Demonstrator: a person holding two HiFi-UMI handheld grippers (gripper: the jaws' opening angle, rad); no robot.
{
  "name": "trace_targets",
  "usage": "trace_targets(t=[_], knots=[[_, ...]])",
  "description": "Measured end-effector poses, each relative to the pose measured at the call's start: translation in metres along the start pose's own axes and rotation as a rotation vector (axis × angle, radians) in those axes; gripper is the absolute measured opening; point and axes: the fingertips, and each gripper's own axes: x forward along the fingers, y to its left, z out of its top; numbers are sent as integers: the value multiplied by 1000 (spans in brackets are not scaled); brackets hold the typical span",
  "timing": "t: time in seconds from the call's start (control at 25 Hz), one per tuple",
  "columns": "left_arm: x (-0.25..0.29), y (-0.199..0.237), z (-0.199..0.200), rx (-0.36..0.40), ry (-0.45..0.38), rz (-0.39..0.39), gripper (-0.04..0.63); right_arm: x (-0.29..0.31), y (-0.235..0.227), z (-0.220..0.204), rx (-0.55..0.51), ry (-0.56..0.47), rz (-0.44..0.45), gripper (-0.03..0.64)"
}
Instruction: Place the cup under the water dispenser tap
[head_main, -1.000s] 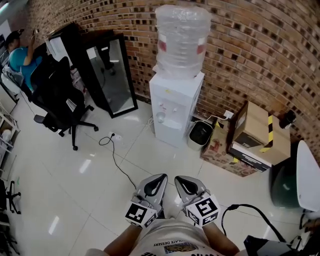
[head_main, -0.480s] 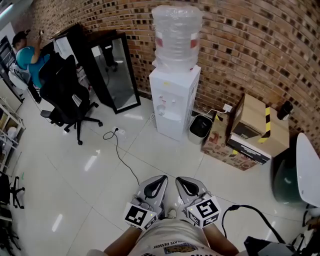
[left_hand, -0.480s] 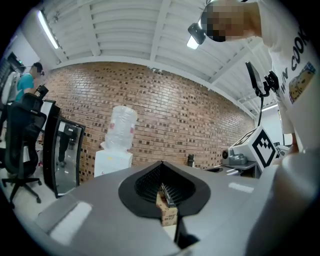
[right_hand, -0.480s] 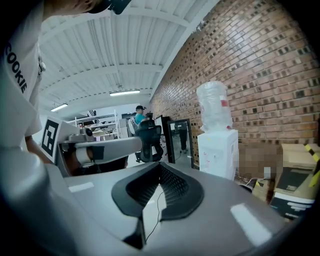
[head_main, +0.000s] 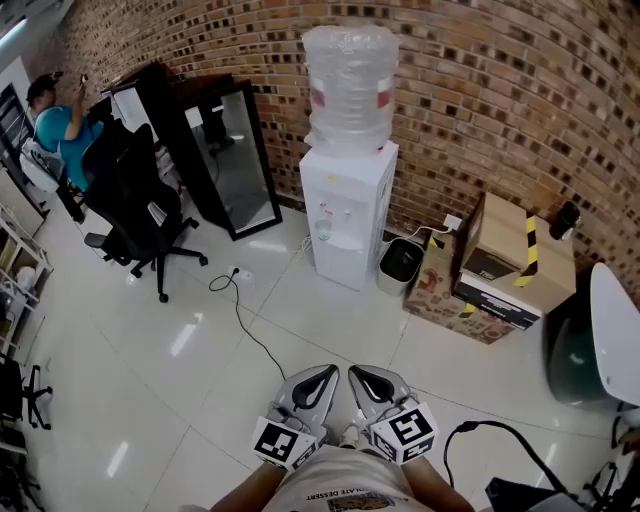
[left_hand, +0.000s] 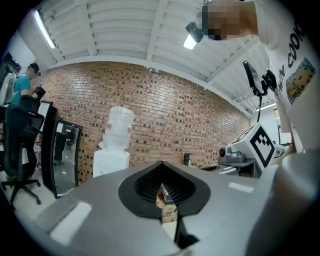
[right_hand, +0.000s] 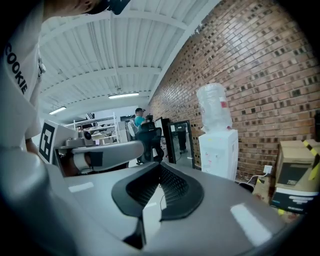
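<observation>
Left gripper (head_main: 327, 373) and right gripper (head_main: 356, 373) have dipped lower in head view, both clenched empty; best to close squarely on the dispenser (head_main: 347, 215), then find the cup.

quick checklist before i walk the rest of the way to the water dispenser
1. Cup in left gripper: not ok, jaws together, nothing between them.
2. Cup in right gripper: not ok, jaws shut and empty.
3. Water dispenser in sight ahead: ok, against the brick wall.
4. Floor on the way: not ok, a black cable lies across the tiles.
5. Space under the tap free: cannot tell, too small.
</observation>
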Motion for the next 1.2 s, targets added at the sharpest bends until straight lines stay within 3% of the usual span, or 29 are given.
trace_targets(t=[0.64, 1.2], knots=[[-28, 27, 12, -19, -12, -20, -9, 23, 32, 7, -24, 19, -16, 5], [-31, 32, 12, -37, -18, -22, -9, 27, 33, 7, -25, 30, -30, 5]])
